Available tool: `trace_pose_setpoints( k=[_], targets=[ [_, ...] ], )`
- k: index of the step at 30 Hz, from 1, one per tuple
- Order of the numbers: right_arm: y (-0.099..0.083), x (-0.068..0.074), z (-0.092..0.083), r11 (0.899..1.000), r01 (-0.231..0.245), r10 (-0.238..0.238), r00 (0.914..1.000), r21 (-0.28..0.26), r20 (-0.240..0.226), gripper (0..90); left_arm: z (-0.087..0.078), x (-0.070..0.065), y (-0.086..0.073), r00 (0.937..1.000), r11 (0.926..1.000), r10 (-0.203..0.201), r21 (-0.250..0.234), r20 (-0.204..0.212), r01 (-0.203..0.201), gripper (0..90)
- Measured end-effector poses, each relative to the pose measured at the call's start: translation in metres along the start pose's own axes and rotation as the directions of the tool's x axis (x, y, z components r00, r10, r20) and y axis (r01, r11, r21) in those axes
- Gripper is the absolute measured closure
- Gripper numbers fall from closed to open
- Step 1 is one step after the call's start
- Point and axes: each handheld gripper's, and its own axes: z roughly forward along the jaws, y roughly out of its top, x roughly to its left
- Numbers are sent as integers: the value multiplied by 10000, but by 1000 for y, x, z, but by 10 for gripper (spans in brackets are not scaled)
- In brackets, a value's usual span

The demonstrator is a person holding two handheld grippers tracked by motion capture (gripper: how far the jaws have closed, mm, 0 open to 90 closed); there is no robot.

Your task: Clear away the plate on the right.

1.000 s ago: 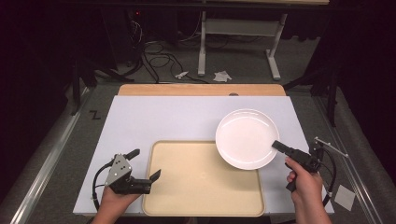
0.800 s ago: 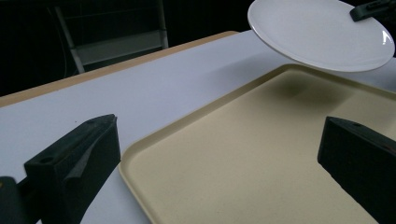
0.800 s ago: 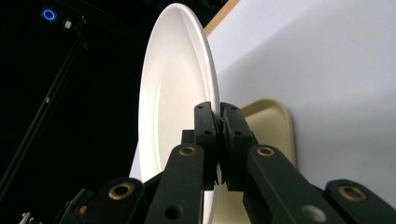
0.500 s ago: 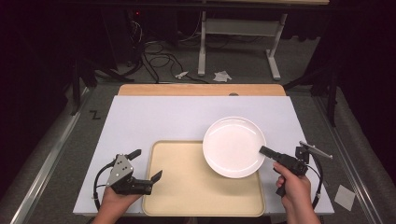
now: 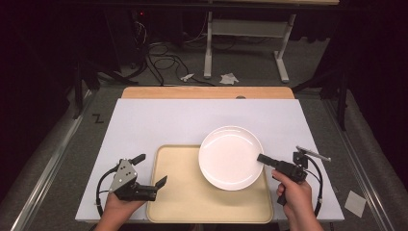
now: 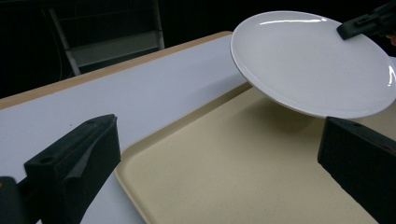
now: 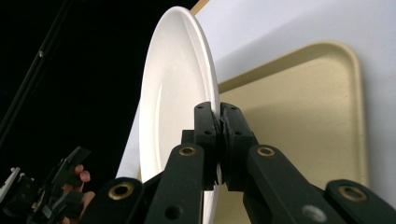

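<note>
A round white plate (image 5: 231,157) is held in the air above the far right part of a tan tray (image 5: 192,202), which is taken here as the landmark. Being round, the plate has no long axis; its hollow face is turned upward and, in the left gripper view, the plate (image 6: 313,60) is seen tilted, with the edge nearer the tray's left side lower and the gripped edge higher. A shadow is cast on the tray beneath it, and no contact between plate and tray is seen. The tray is laid flat on the white top of the table (image 5: 159,122), at the near edge, and nothing is seen lying on its floor. The plate's rim is pinched at its right side by the right gripper (image 5: 263,159), whose jaws are clamped tight on the thin edge, as is shown plainly in the right gripper view (image 7: 218,123), where the plate (image 7: 173,84) is seen edge-on. That gripper is held roughly level by the right hand (image 5: 293,192), just off the tray's right side, and pointed toward the tray's middle. The left gripper (image 5: 151,169) is held by the left hand (image 5: 118,207) at the tray's near left corner, close above the table, with its jaws spread wide apart and nothing between them; it is pointed across the tray toward the plate.
</note>
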Motion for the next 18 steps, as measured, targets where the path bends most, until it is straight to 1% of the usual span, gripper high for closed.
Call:
trace_pose_setpoints(
  k=[1,5,8,11,12,15,18],
  targets=[
    [-1,0,1,9999,107,-107,9999,12,8,889,0,0,0,10000,10000,0,0,0,0,2],
    [-3,4,5,9997,178,-178,9998,161,-5,889,0,0,0,10000,10000,-13,-28,-1,13,2],
    [-6,8,10,9988,355,-357,9994,342,42,889,0,0,0,10000,10000,-32,-42,12,32,2],
    [-7,10,13,9982,426,-428,9991,431,40,889,0,0,0,10000,10000,-16,-23,9,16,2],
    [-9,12,16,9972,495,-499,9987,563,40,889,0,0,0,10000,10000,-4,-9,16,4,2],
    [-11,14,19,9965,519,-522,9986,658,28,889,0,0,0,10000,10000,-22,-22,16,22,2],
    [-15,17,24,9938,695,-699,9976,866,16,889,-1,0,0,10000,10000,-32,-54,19,32,2]
  ],
)
